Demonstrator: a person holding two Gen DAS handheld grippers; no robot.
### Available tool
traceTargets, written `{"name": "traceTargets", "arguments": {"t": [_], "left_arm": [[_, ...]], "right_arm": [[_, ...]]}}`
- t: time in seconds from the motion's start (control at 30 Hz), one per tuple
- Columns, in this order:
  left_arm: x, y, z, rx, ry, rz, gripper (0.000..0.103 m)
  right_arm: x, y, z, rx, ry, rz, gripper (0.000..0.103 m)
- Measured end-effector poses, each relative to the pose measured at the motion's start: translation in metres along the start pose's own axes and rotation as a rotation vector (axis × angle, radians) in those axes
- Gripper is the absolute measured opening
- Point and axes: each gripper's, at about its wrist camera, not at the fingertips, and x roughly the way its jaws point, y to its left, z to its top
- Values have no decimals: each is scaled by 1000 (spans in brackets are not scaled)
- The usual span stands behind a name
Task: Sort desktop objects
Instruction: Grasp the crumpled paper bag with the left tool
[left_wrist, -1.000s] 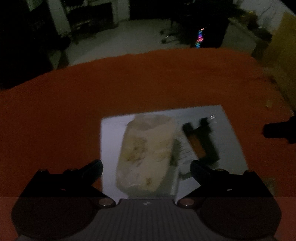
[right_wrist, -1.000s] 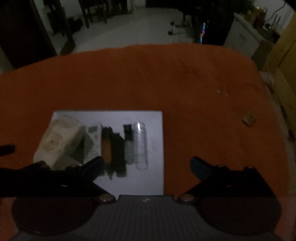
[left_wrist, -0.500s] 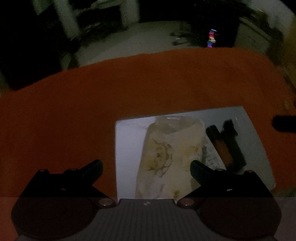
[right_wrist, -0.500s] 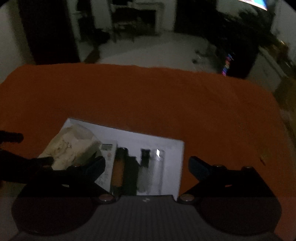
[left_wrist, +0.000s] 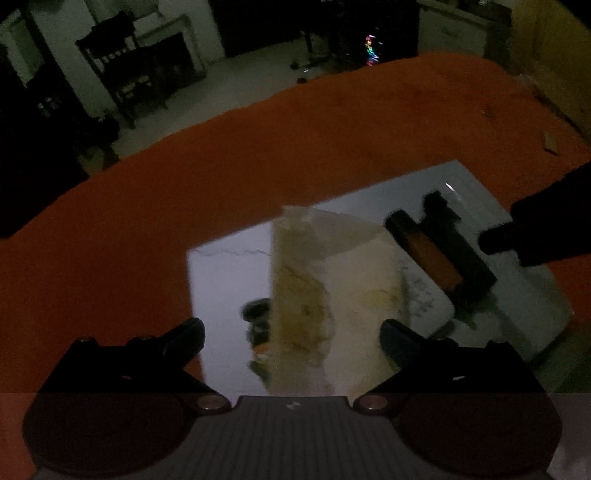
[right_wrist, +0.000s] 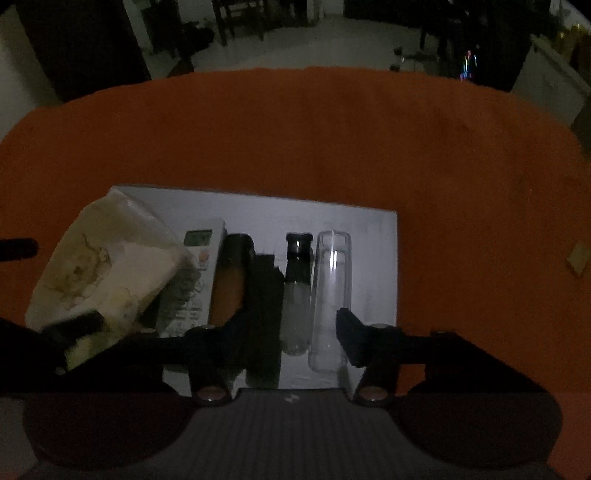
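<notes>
A white tray (right_wrist: 258, 214) lies on an orange tablecloth (right_wrist: 332, 140). On it, left to right, are a cream tissue pack (right_wrist: 107, 266), a white remote (right_wrist: 199, 273), an orange-and-black object (right_wrist: 229, 284), a black-capped small bottle (right_wrist: 297, 291) and a clear tube (right_wrist: 330, 295). My right gripper (right_wrist: 291, 332) is partly open, its fingers on either side of the dark object, bottle and tube. My left gripper (left_wrist: 291, 338) is open, with the tissue pack (left_wrist: 332, 288) between its fingers, tilted up off the tray (left_wrist: 225, 280).
A small tan block (right_wrist: 578, 258) lies on the cloth at the right. The cloth's far edge gives onto a dim room with chairs (left_wrist: 125, 74) and a lit device (left_wrist: 371, 50). The right gripper shows as a dark shape (left_wrist: 535, 236) in the left wrist view.
The left gripper has moved in around the tissue pack, which now stands tilted up. The right gripper has narrowed and come down close over the row of items on the tray.
</notes>
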Motion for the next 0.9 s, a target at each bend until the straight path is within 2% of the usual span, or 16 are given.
{"name": "traceTargets", "arguments": {"t": [0.13,0.23,0.33,0.47,0.6,0.73,0.87,0.9], "left_arm": [[-2,19,1,-48,-2,1,102],[3,22,-3,-20,21,-20,102],[6,22,-10,-4,30,-35,102],[11,30,-9,-106,43,-98,101],[17,31,-3,-137,83,-148,83],[21,34,0,-178,96,-192,76],[24,31,-3,-138,108,-173,68],[25,32,-4,-136,112,-175,60]], "right_arm": [[5,-12,0,69,17,32,41],[9,-18,-5,133,43,82,34],[11,-12,-7,114,64,104,33],[13,1,-7,68,77,92,33],[17,18,-4,19,106,56,33],[19,27,-2,16,113,13,33],[18,28,-1,40,118,-3,33],[18,26,-2,55,116,-3,32]]}}
